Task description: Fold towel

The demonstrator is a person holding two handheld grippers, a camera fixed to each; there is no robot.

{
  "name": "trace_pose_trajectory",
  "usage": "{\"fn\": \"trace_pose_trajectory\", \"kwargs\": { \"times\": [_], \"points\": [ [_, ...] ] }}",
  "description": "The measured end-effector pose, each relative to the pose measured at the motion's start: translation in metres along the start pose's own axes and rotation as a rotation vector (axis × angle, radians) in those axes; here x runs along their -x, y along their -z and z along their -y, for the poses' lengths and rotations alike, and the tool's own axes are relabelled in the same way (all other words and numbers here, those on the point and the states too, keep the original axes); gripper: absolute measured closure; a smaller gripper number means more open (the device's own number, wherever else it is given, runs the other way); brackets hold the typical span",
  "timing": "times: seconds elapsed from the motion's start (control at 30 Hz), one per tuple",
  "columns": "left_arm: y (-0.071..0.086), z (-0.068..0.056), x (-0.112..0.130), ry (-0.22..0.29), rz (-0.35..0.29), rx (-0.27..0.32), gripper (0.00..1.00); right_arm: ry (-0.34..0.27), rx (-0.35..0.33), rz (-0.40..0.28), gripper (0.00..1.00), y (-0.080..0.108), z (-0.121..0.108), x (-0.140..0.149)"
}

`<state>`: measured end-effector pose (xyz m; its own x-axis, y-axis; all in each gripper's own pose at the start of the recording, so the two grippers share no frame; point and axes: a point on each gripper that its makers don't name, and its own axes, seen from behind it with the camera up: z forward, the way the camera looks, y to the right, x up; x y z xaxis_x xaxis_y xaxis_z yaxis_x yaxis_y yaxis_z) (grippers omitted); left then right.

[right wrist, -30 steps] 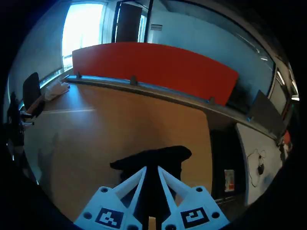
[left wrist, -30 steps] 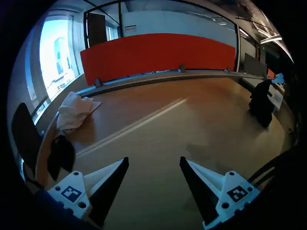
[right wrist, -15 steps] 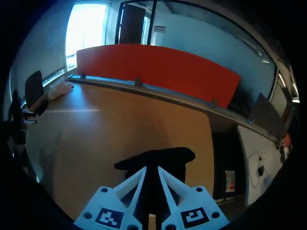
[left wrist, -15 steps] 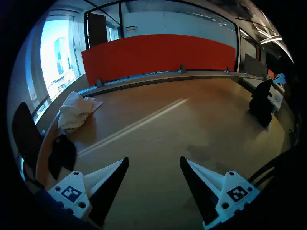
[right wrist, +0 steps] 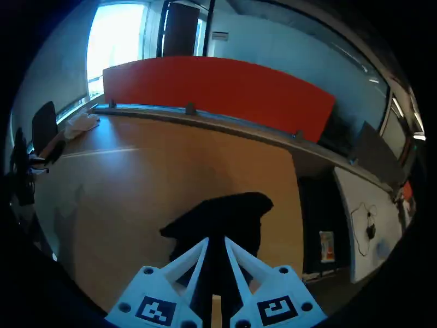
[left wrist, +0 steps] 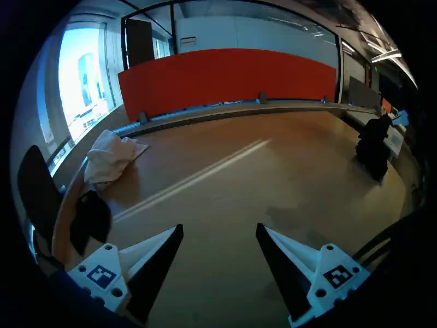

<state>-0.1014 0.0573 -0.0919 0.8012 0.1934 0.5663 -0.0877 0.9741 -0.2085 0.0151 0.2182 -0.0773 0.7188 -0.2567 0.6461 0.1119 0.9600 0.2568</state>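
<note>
clamped with the right gripper [right wrist: 216,240] on the towel [right wrist: 229,210], fingers drawn close with dark cloth pinched between them and the bulk spilling forward from the tips onto the table [right wrist: 142,175]. held wide apart and empty at the left gripper [left wrist: 219,226], above bare wood. seen from the left gripper, far ahead and hard to the right: the same towel [left wrist: 373,152], bunched into a dark peak near the table's right edge, apparently raised there. well apart from the left fingers, then, with a broad stretch of wood between. no telling the towel's long axis while so crumpled; no flat edge or corner to make out. ahead and to the left of the left gripper, near the far corner: a white cloth [left wrist: 111,156], lying loose. probably at the very start of the fold, with spreading not yet done. likely calls for swinging the left gripper rightward across the table to take a second corner, since nearer the right gripper by a long way. worth watching for a blind grab into the bunch, catching two layers instead of one edge.
</note>
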Motion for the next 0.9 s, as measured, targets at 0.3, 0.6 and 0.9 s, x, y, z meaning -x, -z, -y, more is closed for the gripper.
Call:
{"fn": "trace_pose_trajectory", "kwargs": {
  "times": [0.3,0.6,0.9],
  "points": [
    [0.0,0.002,0.0,-0.007,0.0,-0.001,0.01,-0.081,0.049,0.057,0.95,-0.004,-0.024,0.042],
    [0.0,0.004,0.0,-0.014,0.002,-0.007,0.01,-0.111,0.095,0.121,0.95,-0.014,-0.045,0.07],
    [0.002,0.008,0.002,-0.012,0.006,-0.015,0.01,-0.125,0.136,0.197,0.95,-0.029,-0.061,0.096]
  ]
}}
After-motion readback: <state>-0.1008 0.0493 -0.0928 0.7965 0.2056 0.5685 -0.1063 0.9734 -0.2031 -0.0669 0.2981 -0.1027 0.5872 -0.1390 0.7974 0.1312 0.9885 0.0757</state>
